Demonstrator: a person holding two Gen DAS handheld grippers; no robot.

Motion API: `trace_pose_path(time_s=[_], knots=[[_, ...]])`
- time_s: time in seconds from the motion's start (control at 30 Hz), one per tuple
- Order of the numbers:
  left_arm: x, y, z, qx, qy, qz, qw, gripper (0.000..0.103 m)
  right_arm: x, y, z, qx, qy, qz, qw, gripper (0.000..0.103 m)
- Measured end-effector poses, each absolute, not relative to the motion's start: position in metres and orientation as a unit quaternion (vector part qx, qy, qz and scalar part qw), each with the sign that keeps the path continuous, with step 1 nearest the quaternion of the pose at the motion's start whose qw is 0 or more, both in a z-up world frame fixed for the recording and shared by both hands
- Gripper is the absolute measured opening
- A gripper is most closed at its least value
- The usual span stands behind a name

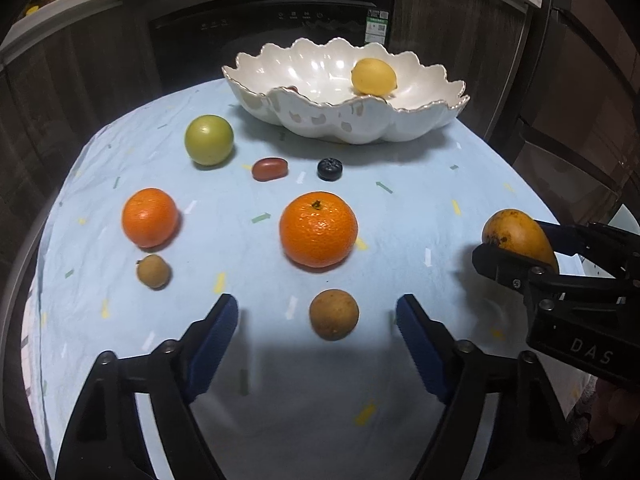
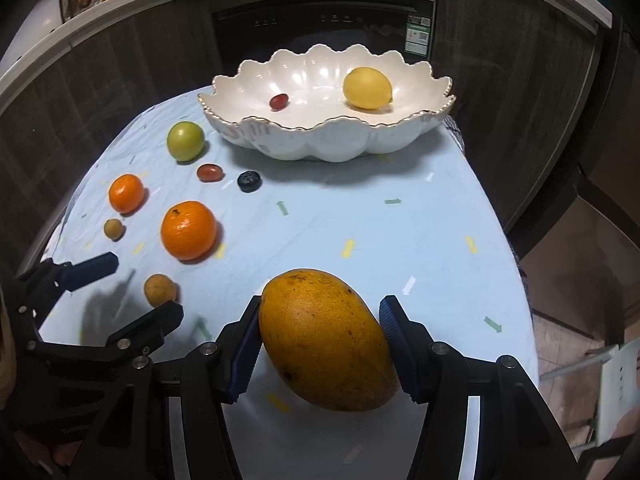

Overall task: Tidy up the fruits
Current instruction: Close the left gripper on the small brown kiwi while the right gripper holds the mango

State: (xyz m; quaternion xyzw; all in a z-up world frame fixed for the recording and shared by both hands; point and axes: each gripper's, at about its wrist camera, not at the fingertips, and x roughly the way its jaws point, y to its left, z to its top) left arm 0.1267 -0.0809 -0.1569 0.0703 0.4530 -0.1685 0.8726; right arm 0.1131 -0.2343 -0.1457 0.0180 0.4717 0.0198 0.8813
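Pale blue confetti-print tablecloth [image 2: 400, 240], dark oven [image 1: 272, 32] behind

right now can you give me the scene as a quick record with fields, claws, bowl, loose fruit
right claw: shut on mango, held above the cloth
left claw: open, small brown fruit lies between its fingers
bowl: white, scalloped, at the far end of the table
in bowl: lemon, small red fruit
loose on cloth: green fruit, two oranges, cherry tomato, dark berry, smaller brown fruit
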Motion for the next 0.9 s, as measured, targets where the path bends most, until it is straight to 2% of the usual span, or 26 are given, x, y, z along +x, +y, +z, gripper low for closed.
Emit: trace_pose_path(time_s=[0.2, 0.47, 0.9], knots=[[0.133, -0.085, -0.162, 0.07, 0.456, -0.169, 0.871, 0.061, 0.116, -0.236, -0.148, 0.022, 0.473, 0.02, 0.88, 0.058], [0.134, -0.09, -0.167, 0.077, 0.459, -0.177, 0.867, 0.026, 0.117, -0.238, -0.148, 0.028, 0.474, 0.019, 0.88, 0.058], [0.132, -0.088, -0.15, 0.083, 0.443, -0.181, 0.874, 0.025, 0.117, -0.237, -0.136, 0.028, 0.465, 0.021, 0.885, 0.058]])
